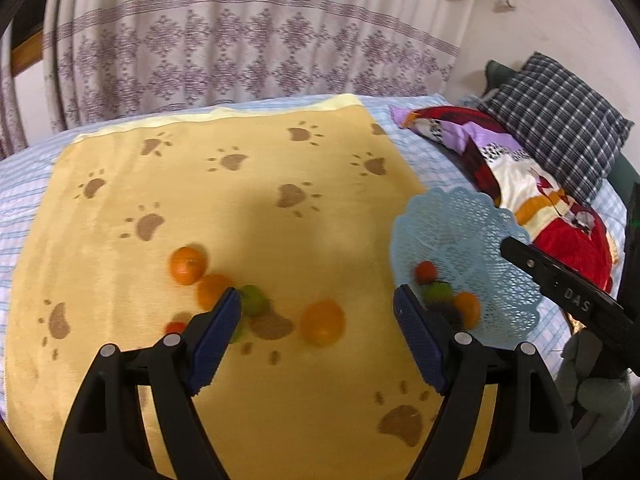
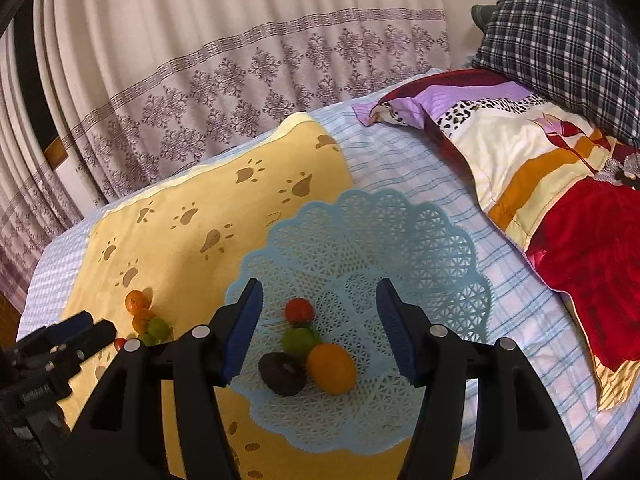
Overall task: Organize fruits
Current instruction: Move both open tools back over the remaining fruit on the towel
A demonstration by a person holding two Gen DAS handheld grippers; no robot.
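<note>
Sorting loose fruit into the blue lattice basket is under way; four pieces are already seen inside, including an orange. Left gripper is held with jaws apart and empty over the yellow blanket, an orange fruit lying between them. Right gripper is spread, empty, above the basket. Next, lowering and closing on that fruit is called for.
</note>
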